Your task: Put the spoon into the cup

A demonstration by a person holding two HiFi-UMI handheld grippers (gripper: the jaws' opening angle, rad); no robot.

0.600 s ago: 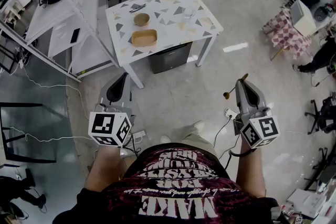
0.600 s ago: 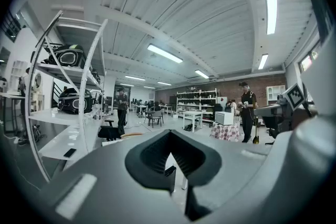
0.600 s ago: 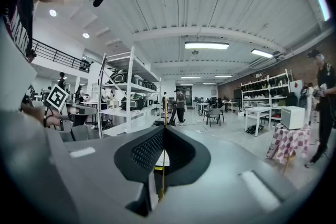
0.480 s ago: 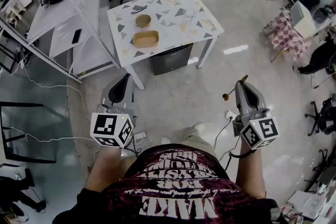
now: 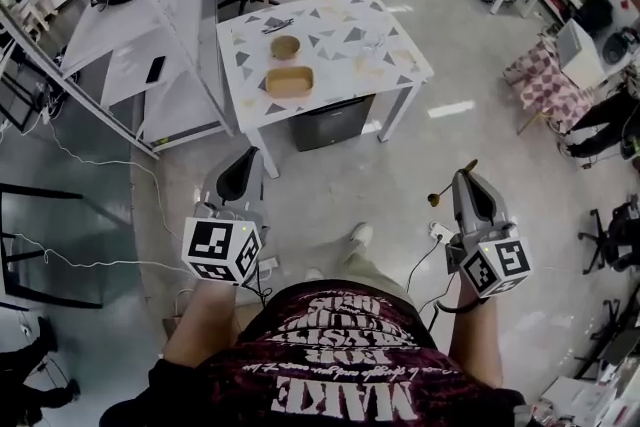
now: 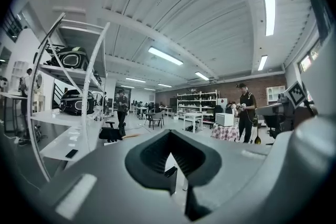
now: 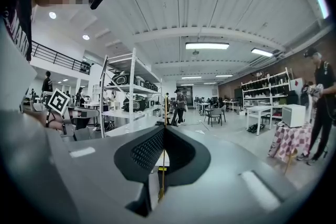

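At twelve o'clock, one white table (image 5: 372, 41) stood on gray floor (image 5: 330, 177), with one cup (image 5: 285, 46) and one tray (image 5: 289, 81). At seven, the left gripper (image 5: 240, 177) was closed, empty. At five, the right gripper (image 5: 467, 180) pinched one spoon (image 5: 434, 198).

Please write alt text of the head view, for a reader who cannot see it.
Seen from above, a standing person holds two grippers: the right gripper has its jaws shut on a spoon, and the left gripper holds nothing. Farther ahead, a triangle-patterned table carries a cup and a tray.
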